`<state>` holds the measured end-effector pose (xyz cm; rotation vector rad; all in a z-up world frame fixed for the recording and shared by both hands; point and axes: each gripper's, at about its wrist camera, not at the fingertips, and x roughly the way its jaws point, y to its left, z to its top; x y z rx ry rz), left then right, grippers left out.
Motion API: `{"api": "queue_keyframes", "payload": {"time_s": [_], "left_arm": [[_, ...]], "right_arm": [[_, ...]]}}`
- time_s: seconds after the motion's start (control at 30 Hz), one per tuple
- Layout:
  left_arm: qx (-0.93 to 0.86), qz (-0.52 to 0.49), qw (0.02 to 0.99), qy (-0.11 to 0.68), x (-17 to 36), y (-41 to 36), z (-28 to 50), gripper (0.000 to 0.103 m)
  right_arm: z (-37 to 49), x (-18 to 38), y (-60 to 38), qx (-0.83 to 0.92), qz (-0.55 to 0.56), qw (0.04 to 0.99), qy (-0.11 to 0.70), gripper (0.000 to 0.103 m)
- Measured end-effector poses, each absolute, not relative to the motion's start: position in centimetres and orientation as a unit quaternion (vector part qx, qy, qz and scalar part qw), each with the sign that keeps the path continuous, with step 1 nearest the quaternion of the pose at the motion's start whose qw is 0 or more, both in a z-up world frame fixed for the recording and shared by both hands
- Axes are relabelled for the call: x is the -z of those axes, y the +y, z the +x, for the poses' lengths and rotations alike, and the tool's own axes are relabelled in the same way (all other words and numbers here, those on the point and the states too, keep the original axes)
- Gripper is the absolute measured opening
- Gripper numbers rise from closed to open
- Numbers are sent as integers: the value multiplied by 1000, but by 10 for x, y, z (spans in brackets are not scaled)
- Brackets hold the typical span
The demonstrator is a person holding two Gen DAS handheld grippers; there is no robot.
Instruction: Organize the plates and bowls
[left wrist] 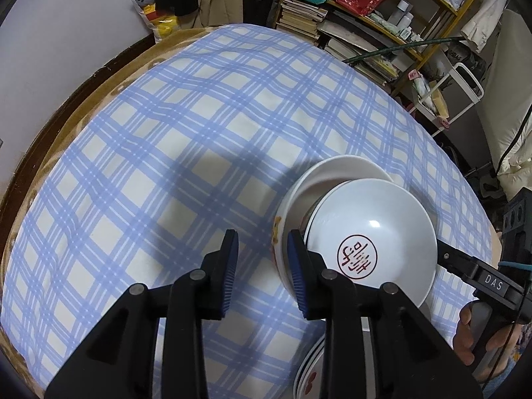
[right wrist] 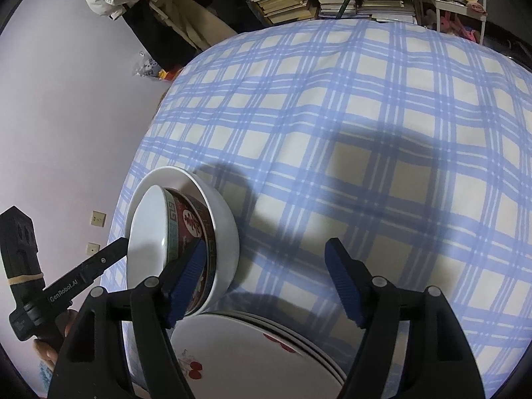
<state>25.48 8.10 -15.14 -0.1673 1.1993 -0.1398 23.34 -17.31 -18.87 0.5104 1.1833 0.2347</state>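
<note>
Now: nested bowls (left wrist: 359, 232) lower right of left view, on checked worktop (left wrist: 199, 133). Left claw (left wrist: 262, 266) narrow, empty, right pad beside rim. Right claw (right wrist: 266, 282) wide, empty, bowls at its left pad. Plate stack (right wrist: 252, 359) directly below. Left claw nearer.

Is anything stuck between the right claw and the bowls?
No, nothing visible is in the way. The right claw stands open with its left finger pad right against the red patterned bowl, which sits nested inside the big white bowl. Only bare checked tablecloth shows between the fingers.
</note>
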Motion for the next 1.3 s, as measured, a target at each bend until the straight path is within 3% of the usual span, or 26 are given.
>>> {"api": "queue_keyframes", "payload": {"time_s": [0.43,0.7,0.77,0.93,1.1,1.17,1.3], "left_arm": [[61,-63,810,579,161,77,257,30],[54,-62,811,579,162,77,260,29],[56,-56,812,578,162,76,260,29],[78,-55,810,579,163,72,263,15],[79,-62,807,582,165,70,265,6],[77,-61,807,583,167,70,265,5],[86,-73,800,589,171,74,268,4]], "right_arm": [[236,190,-161,-94,199,804,552,74],[239,196,-149,-108,211,793,561,47],[239,195,-147,-108,205,797,558,45],[239,195,-145,-108,211,795,559,38],[236,188,-133,-112,190,804,552,15],[235,185,-127,-113,186,807,549,10],[235,184,-124,-99,189,806,553,10]]}}
